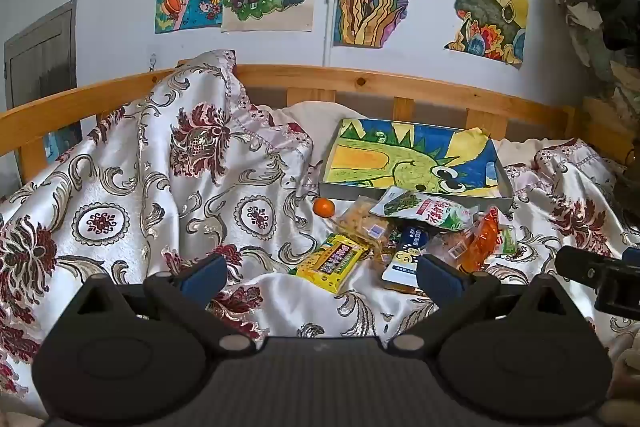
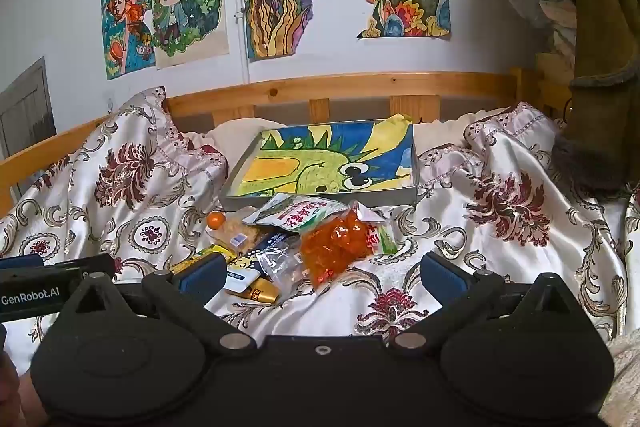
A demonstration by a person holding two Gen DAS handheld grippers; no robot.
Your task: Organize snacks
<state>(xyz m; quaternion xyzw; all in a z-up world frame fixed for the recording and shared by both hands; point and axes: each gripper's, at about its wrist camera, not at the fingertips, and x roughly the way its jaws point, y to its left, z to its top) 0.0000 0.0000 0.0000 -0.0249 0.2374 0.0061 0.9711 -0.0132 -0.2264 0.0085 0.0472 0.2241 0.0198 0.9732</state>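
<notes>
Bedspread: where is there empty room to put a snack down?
Free: inside the tray, and the bedspread right of the orange bag. Crowded: the snack pile between tray, small orange and yellow box.

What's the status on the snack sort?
Left gripper, right gripper open, empty. Mixed snack packets piled before shallow grey dinosaur-lined box, none inside. Path unobstructed.

White bedspread (image 1: 132,187) (maroon florals), orange mandarin (image 1: 323,207), yellow packet (image 1: 334,261).
</notes>
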